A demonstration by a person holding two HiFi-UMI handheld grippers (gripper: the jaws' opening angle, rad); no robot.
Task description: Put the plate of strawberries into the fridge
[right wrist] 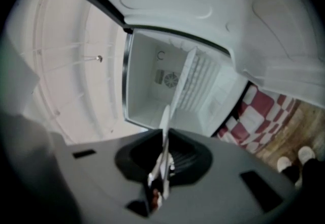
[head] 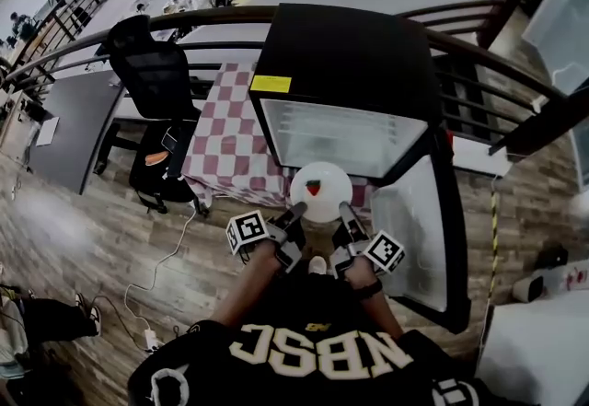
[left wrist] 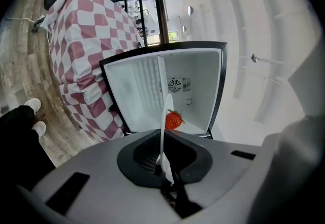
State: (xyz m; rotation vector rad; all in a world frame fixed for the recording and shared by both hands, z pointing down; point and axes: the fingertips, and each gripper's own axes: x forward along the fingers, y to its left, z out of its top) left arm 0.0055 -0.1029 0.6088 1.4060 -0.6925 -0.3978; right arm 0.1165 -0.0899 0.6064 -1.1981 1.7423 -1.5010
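A white plate (head: 333, 176) with one red strawberry (head: 315, 187) on it hangs in the air just before the open black fridge (head: 342, 47). My left gripper (head: 297, 210) is shut on the plate's near left rim. My right gripper (head: 346, 209) is shut on its near right rim. The left gripper view has the plate edge-on (left wrist: 165, 126) between the jaws, the strawberry (left wrist: 173, 120) beside it, and the fridge's white inside (left wrist: 137, 86) behind. In the right gripper view the plate's edge (right wrist: 164, 131) runs into the shut jaws, facing the fridge's inside (right wrist: 147, 91).
The fridge door (head: 416, 234) stands swung open at the right, close to my right arm. A table with a red-and-white checked cloth (head: 228, 139) stands left of the fridge, with a black office chair (head: 156, 73) beyond it. A curved railing (head: 502, 59) runs behind.
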